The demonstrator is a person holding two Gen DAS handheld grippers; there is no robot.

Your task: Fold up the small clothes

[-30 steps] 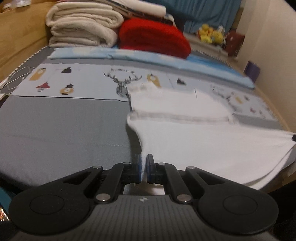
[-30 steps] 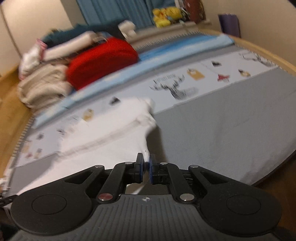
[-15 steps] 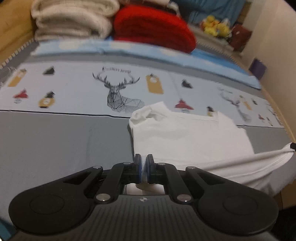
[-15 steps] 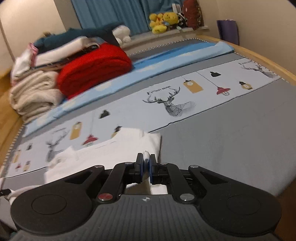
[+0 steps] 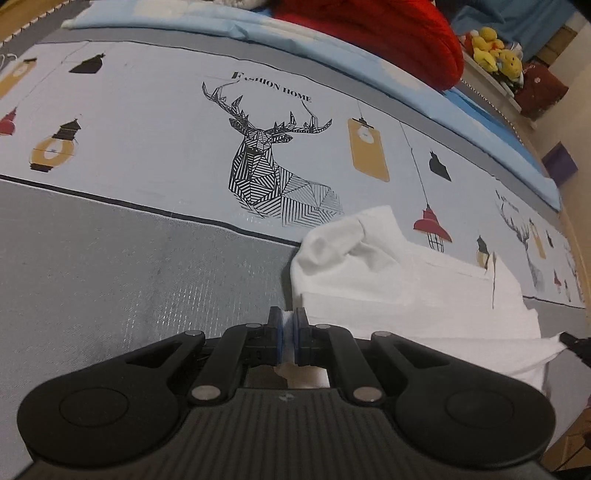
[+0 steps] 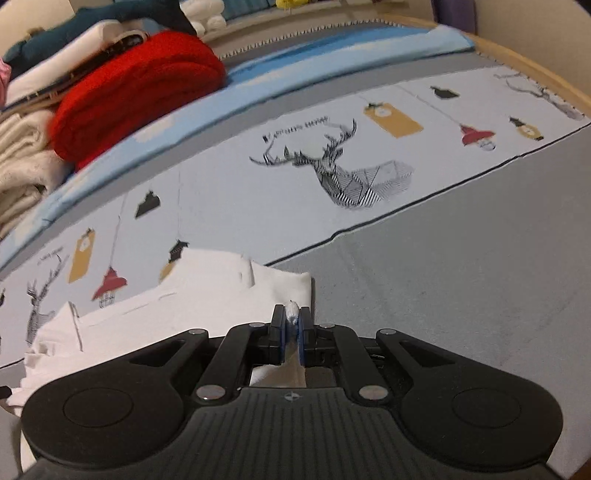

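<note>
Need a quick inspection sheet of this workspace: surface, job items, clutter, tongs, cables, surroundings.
Surface: grey bedsheet with a pale deer-and-lamp printed band.
Job's things: white cotton garment, partly folded, lying flat on the sheet.
Clutter: red knitted blanket, cream folded towels, light blue folded sheet.
Grippers: left tongs and right tongs each shut on a garment edge.
Cables: nothing seen.
Surroundings: yellow plush toys, cream wall.
</note>
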